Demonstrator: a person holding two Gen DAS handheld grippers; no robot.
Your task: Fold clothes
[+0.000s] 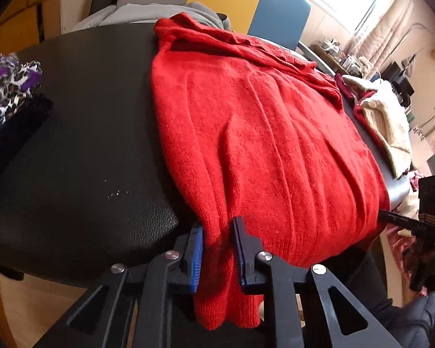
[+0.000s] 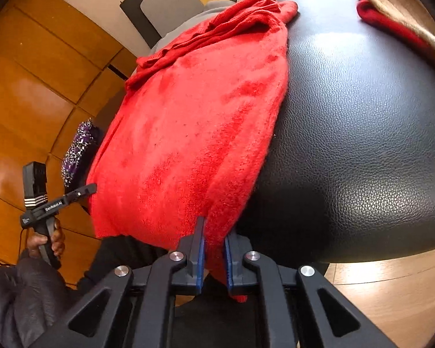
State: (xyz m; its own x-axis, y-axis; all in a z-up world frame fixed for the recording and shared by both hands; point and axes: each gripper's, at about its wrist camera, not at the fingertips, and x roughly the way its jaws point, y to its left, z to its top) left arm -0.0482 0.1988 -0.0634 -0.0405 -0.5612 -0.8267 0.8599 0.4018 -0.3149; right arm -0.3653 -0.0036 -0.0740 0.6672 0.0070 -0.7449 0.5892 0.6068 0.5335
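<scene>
A red knitted sweater [image 1: 261,133] lies spread lengthwise over the black leather-textured table [image 1: 81,133], its sleeves bunched at the far end. Its hem hangs over the near edge. My left gripper [image 1: 217,237] is shut on the hem's left corner, red cloth pinched between the blue pads. In the right wrist view the same sweater [image 2: 188,121] covers the left part of the table [image 2: 362,145], and my right gripper [image 2: 214,237] is shut on the hem's right corner. The left gripper [image 2: 81,191] shows there too, held by a hand, at the hem's other corner.
A purple leopard-print garment [image 1: 8,87] lies at the table's left. A cream and dark-red pile of clothes [image 1: 382,116] sits at the right. Grey cloth [image 1: 165,11] and chairs stand behind the far edge. Wooden wall panels [image 2: 29,87] are on the left.
</scene>
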